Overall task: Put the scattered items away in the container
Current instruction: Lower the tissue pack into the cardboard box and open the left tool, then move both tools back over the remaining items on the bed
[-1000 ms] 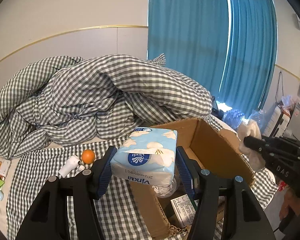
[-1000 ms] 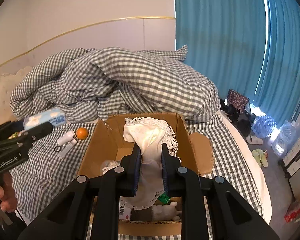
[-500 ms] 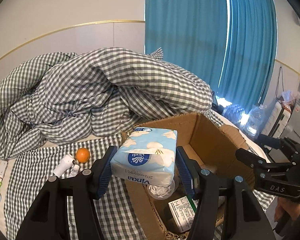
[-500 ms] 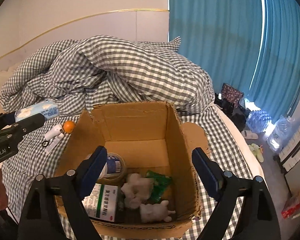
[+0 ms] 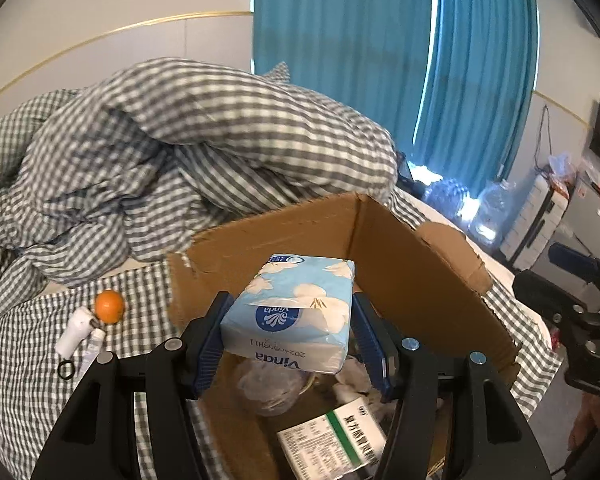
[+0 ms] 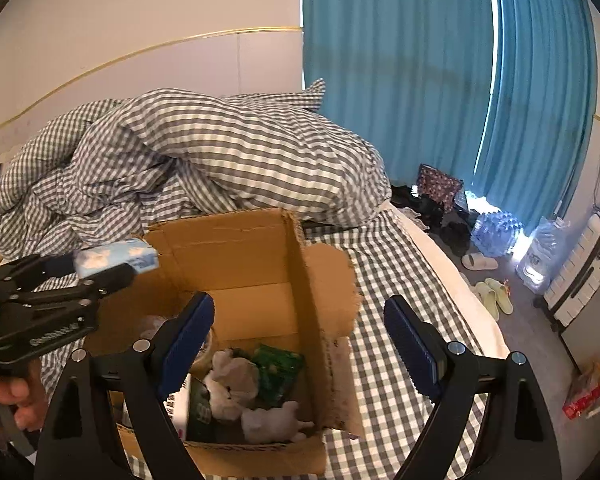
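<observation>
My left gripper (image 5: 291,301) is shut on a blue Vinda tissue pack (image 5: 296,320) and holds it above the open cardboard box (image 5: 400,264) on the bed. Below it in the box lie a medicine carton (image 5: 332,436) and a clear bag. In the right wrist view my right gripper (image 6: 298,304) stands open and empty over the box (image 6: 236,256), above white cloth (image 6: 236,380) and a green packet (image 6: 278,372). The tissue pack (image 6: 116,258) shows at the left. An orange (image 5: 109,306), a white bottle (image 5: 74,330) and a black hair tie (image 5: 66,370) lie left of the box.
A crumpled checked duvet (image 5: 204,140) is piled behind the box. Teal curtains (image 6: 400,80) hang beyond the bed. Right of the bed on the floor are slippers (image 6: 496,296), packs of water bottles (image 6: 496,232) and a white suitcase (image 6: 580,268).
My right gripper opened and let go of the white lacy cloth, which now lies in the box. My left gripper carried the tissue pack rightward and down over the box.
</observation>
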`<state>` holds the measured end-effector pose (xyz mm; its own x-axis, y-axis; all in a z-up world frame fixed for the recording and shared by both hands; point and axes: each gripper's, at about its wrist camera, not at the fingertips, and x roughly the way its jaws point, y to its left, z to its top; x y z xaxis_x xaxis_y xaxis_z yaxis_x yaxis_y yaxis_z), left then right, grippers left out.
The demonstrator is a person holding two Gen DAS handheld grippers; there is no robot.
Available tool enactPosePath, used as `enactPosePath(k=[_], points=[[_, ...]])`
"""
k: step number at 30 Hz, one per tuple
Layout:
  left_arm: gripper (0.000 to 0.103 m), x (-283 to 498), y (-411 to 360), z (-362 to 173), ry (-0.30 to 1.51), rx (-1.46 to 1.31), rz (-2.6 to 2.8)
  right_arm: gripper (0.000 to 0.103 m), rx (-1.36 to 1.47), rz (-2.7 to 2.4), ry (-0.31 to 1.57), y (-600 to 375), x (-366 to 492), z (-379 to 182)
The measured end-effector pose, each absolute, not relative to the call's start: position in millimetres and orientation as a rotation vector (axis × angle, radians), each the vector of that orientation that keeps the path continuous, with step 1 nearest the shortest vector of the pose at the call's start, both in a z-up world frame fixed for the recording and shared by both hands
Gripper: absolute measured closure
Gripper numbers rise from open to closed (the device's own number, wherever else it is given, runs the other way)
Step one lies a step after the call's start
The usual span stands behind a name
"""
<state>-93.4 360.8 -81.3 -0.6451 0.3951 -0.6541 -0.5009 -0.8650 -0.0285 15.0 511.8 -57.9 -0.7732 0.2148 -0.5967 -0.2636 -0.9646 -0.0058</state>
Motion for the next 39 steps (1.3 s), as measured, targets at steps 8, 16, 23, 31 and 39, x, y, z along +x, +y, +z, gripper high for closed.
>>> enactPosePath(k=[8,16,23,31,39], points=[[0.038,-93,381,-92,0.256,-0.949,2.437,0.016,-0.907,2.724,0.123,520,22,-61],[0.017,-94,363,-79,0.23,-0.93,2.478,0.016,-0.892,2.736,0.126,515,23,-56],[0.017,-92,323,-64,0.216,-0.899,2.543,0.015,-0.874,2.772,0.108,487,15,-44],[0.012,-100,246,-51,0.174,-0.887,2.664,0.008,-0.85,2.856,0.048,429,-6,-27],[0.009,-109,146,-44,0.091,-0.902,2.797,0.006,-0.86,2.96,-0.038,351,-37,-20]])
